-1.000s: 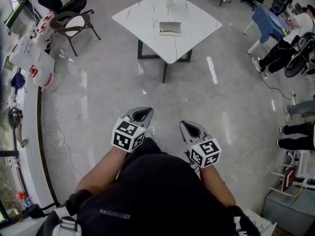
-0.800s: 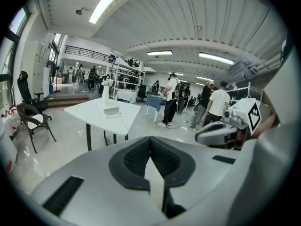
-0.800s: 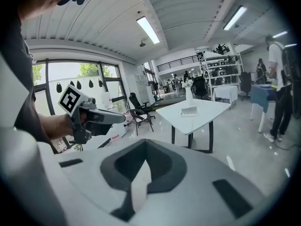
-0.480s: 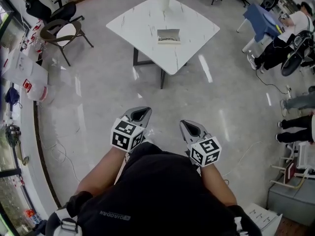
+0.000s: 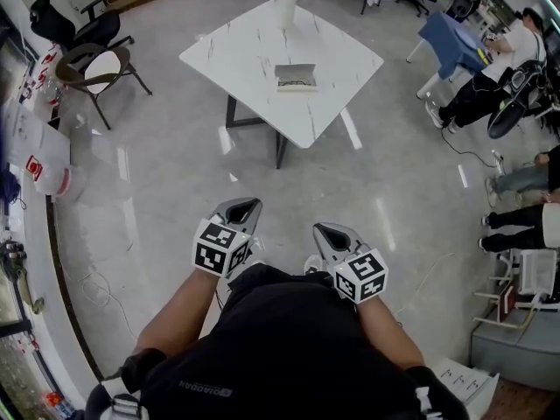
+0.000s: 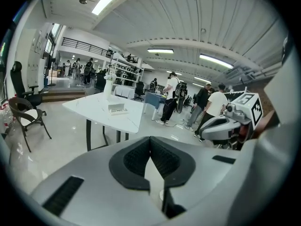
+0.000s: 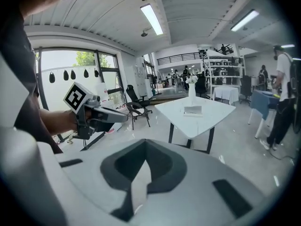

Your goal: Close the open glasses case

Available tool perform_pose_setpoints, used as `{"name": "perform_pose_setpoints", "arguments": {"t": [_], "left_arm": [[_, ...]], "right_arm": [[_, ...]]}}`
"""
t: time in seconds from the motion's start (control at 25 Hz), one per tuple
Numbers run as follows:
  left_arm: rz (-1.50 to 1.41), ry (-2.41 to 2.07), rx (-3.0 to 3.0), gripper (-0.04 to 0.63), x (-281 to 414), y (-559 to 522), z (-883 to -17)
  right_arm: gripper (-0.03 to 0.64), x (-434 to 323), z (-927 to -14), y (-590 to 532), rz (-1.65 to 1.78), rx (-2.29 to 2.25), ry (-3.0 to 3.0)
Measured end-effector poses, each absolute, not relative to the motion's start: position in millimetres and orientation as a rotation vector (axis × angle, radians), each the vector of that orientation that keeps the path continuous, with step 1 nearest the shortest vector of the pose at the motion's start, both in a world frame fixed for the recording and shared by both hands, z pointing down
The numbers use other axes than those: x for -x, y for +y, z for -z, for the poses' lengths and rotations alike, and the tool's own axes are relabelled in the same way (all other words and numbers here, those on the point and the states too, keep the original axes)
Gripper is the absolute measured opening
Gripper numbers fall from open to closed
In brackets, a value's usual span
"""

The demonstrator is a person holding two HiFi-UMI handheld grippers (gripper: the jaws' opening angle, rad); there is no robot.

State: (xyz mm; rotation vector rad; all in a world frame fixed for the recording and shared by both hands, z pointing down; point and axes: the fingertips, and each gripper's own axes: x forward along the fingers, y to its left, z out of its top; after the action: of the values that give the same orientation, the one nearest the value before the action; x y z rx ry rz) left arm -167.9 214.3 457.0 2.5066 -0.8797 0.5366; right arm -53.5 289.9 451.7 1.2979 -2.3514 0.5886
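**Approach to the table, case not yet within reach**

At the far left a chair (image 5: 98, 64) stands on the polished floor, well clear of the work. The left gripper (image 5: 245, 206) is held low, close in front of the person's body. Its own view shows the dark pads meeting at the tips with only bare floor in the hollow behind them, so it is closed and carries nothing.

Ahead and well apart from both tools is the white table (image 5: 236, 51), with a vase (image 5: 286, 5) near its far corner. The glasses case (image 5: 295, 77) lies near the table's middle with its lid raised. A dark strip shows inside it, but at this range it is too small to tell whether that is a pair of glasses.

The right gripper (image 5: 325, 232) sits beside the left one at about the same height, its tips likewise together around nothing. Seated and standing people (image 5: 490, 86) occupy the right edge of the room.

The step in hand looks like the walk-up, with no contact yet. The next move likely calls for closing the distance to the table, then steadying the base of the case with one tool while the other pushes the lid down until it seats.
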Motion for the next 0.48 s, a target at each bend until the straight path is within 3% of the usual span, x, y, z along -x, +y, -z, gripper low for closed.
{"name": "perform_pose_setpoints", "arguments": {"t": [0.48], "left_arm": [[-0.537,-0.904,-2.462,0.003,166.6,188.2,-470.2]], "right_arm": [[0.002,47.0,-455.7,243.2,-0.574,-1.285,-2.361]]}}
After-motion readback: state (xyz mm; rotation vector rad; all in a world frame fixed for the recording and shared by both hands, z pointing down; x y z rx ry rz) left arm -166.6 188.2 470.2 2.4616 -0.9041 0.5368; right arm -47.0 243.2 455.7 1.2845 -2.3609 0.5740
